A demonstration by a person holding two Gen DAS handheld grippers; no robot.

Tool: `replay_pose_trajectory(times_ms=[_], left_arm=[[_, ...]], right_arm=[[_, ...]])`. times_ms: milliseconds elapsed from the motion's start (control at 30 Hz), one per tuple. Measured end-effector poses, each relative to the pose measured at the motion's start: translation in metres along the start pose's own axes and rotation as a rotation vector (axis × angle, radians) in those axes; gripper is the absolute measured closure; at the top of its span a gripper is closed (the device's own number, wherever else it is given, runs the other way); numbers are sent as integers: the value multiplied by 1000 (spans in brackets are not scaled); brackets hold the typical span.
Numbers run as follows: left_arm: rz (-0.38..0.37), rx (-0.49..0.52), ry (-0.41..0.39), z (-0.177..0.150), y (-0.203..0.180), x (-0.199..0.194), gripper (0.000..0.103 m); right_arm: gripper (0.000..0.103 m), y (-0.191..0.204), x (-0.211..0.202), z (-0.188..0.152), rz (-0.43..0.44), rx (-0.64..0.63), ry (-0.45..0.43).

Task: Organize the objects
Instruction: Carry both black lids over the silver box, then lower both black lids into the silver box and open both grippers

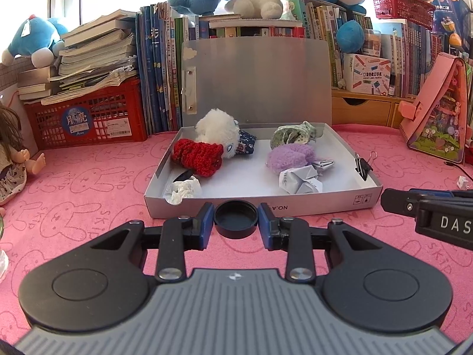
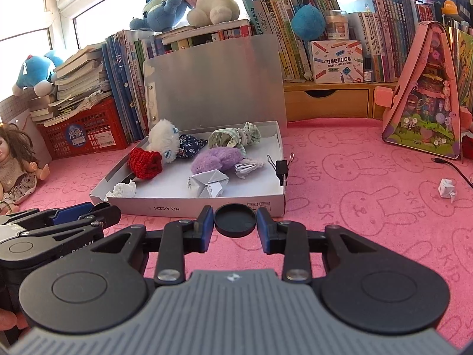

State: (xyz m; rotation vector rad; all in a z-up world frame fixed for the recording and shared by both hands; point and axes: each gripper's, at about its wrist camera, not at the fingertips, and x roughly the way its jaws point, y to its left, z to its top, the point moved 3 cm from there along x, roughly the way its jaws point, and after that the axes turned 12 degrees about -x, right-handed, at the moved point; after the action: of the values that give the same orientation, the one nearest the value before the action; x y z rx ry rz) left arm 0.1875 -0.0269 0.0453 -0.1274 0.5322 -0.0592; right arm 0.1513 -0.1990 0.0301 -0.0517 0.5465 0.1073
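An open grey box (image 1: 325,201) (image 2: 207,205) lies on the pink cloth with its lid up. It holds a white plush, a red knit piece (image 1: 198,155) (image 2: 145,162), a purple plush (image 1: 291,155) (image 2: 217,157), folded papers and a black binder clip (image 1: 363,167) (image 2: 281,168). My left gripper (image 1: 236,220) is shut on a black round lid (image 1: 236,218) just before the box's front wall. My right gripper (image 2: 235,220) is shut on a black round lid (image 2: 235,219) at the box's front right. Each gripper shows at the other view's edge.
Books, red crates (image 1: 88,121) and plush toys line the back. A doll (image 2: 17,162) sits at the left. A pink triangular toy house (image 2: 425,97) stands at the right, with a crumpled paper (image 2: 447,188) and a cable on the cloth near it.
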Motion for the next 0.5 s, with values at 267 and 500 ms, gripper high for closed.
replay_pose_trajectory(times_ms=[267,500], left_arm=[[-1,-14,-5,17,7,24,65],[-7,-40,8,30,14,47,65]], right_arm=[[65,0,18,14,-10,-27,7],[65,-13,36,24,22,22,32]])
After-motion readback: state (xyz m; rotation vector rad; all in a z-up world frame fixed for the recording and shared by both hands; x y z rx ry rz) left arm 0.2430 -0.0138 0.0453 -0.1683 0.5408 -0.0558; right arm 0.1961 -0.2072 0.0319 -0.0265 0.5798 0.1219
